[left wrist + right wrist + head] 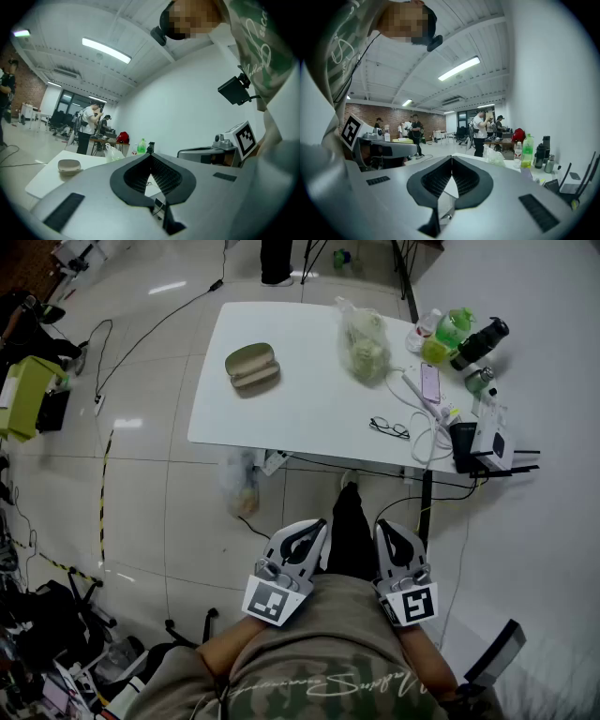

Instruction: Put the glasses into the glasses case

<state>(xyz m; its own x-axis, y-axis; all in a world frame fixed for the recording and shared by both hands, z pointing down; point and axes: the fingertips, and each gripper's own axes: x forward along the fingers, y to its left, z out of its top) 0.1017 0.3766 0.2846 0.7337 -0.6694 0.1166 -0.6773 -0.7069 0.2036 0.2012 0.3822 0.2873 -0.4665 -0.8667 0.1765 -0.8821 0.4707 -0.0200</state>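
case: 1 olive-green oval glasses case (pixel 251 366) lay left on the 1 white table (pixel 291 418) | bag: 1 clear plastic bag (pixel 366 343) mid-table | glasses: 1 pair of black-framed glasses (pixel 389 428) near the front edge, well apart from the case | left gripper (pixel 317 527): jaws clenched, empty | right gripper (pixel 383 527): jaws clenched, empty

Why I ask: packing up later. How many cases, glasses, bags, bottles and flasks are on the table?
glasses case: 1
glasses: 1
plastic bag: 1
bottles: 2, clear bottle, green bottle
flasks: 2, black flask, grey flask
Total: 7
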